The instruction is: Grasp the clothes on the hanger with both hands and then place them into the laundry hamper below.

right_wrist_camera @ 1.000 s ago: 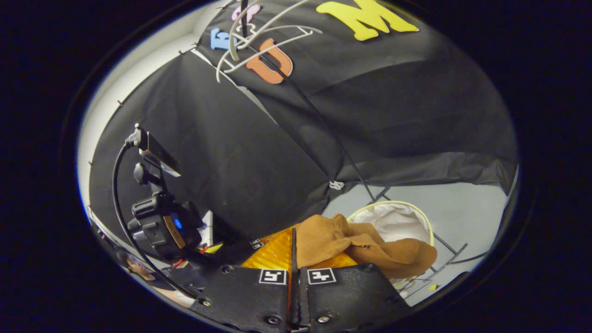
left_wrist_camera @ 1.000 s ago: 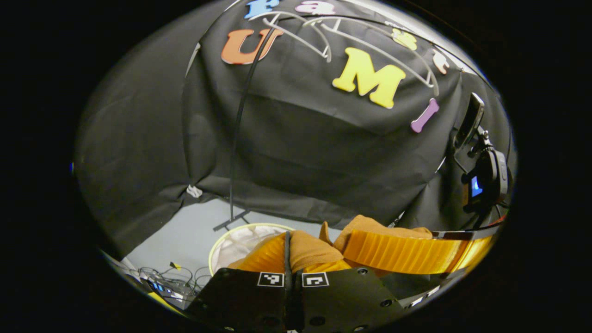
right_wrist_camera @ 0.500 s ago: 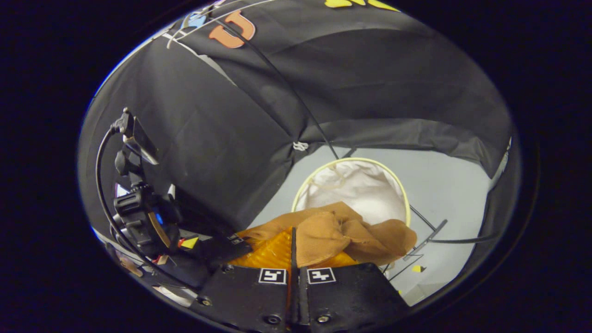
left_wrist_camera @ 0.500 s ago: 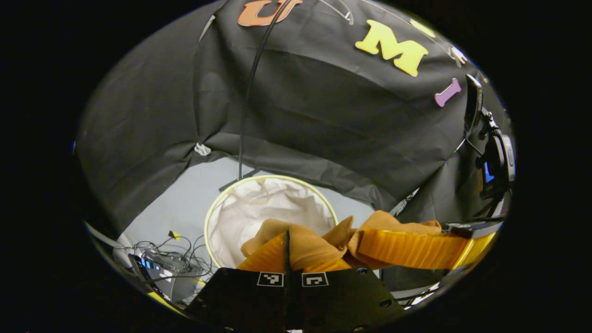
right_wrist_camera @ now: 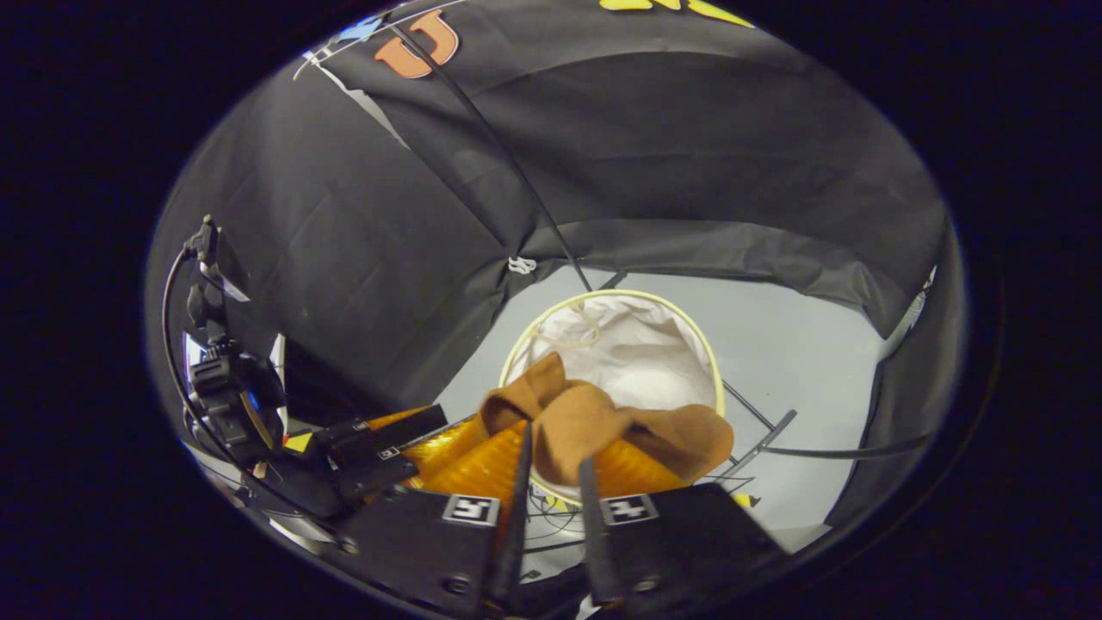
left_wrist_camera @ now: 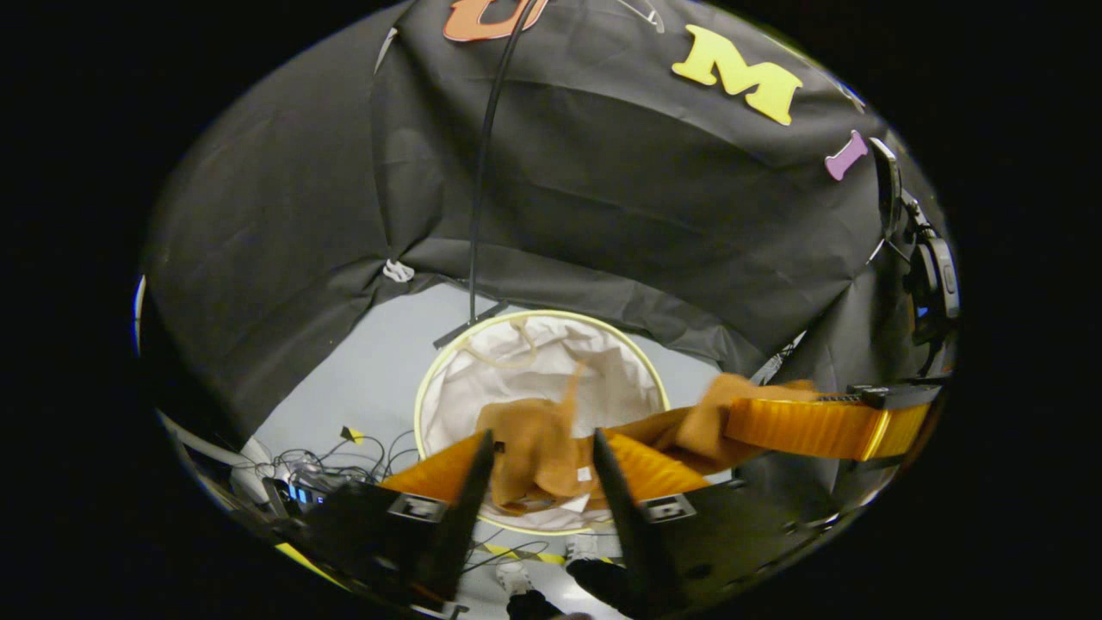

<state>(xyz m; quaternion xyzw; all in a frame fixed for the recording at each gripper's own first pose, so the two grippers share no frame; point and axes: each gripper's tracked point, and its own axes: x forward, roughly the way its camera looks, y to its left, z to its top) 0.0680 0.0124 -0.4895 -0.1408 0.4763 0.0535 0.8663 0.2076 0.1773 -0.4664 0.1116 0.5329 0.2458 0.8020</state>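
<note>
Two fisheye pictures look down from above a round laundry hamper with a pale yellow rim and white fabric lining, standing on a grey floor in front of the black cloth wall.

In the left gripper view, the left hand-held gripper has its two fingers spread well apart. A crumpled tan-brown cloth garment hangs in the gap between them, directly above the hamper's mouth, blurred as though falling. It looks loose, not pinched. Off to the right, the other hand-held gripper reaches in level with it, more of the garment bunched at its tip.

In the right gripper view, the right hand-held gripper is parted by a narrower gap. The garment drapes over and between its fingers, over the near rim of the hamper. Whether the fingers press on it cannot be told.

Both grippers are held over the opening so that the garment, once let go, should drop inside rather than onto the floor.

Half a second earlier both grippers were closed on the garment, and the hamper sat a little farther off in each view. Since then both have opened, the left more widely, and the hamper has come closer beneath them. The release appears under way.

A thin black stand pole rises behind the hamper.
</note>
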